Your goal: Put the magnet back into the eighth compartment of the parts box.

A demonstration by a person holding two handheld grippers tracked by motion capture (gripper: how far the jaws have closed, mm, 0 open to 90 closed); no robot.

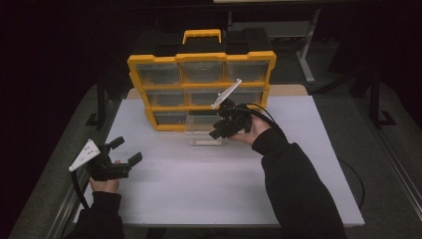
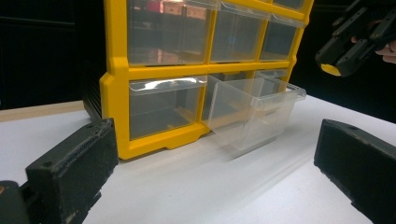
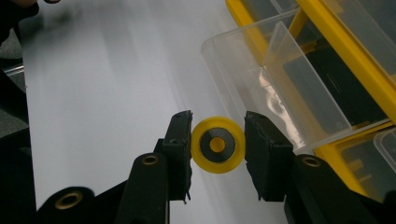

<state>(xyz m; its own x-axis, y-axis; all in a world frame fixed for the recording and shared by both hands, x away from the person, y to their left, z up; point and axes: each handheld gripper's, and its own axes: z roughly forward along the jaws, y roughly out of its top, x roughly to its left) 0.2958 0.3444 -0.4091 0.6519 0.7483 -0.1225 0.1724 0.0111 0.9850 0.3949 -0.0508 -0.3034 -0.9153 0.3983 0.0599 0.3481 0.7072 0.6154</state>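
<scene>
A yellow organizer (image 1: pixel 201 58) with clear drawers stands upright at the back of the white table (image 1: pixel 209 184). Its bottom middle clear drawer (image 1: pixel 203 130) is pulled out onto the table; it looks empty in the right gripper view, where the drawer (image 3: pixel 280 84) lies just beyond the jaws. My right gripper (image 1: pixel 216 133) hovers at this drawer's right side, shut on a small yellow wheel (image 3: pixel 217 144) with a black ring around its hub. My left gripper (image 1: pixel 128 150) is held near the table's left edge, open, nothing between its fingers (image 2: pixel 70 172).
The organizer's yellow carry handle (image 1: pixel 201 35) sticks up at the top. In the left gripper view the yellow frame (image 2: pixel 116 93) and the pulled-out drawer (image 2: pixel 254 109) stand ahead, with the right gripper (image 2: pixel 348 46) at the upper right. Bare white table lies in front.
</scene>
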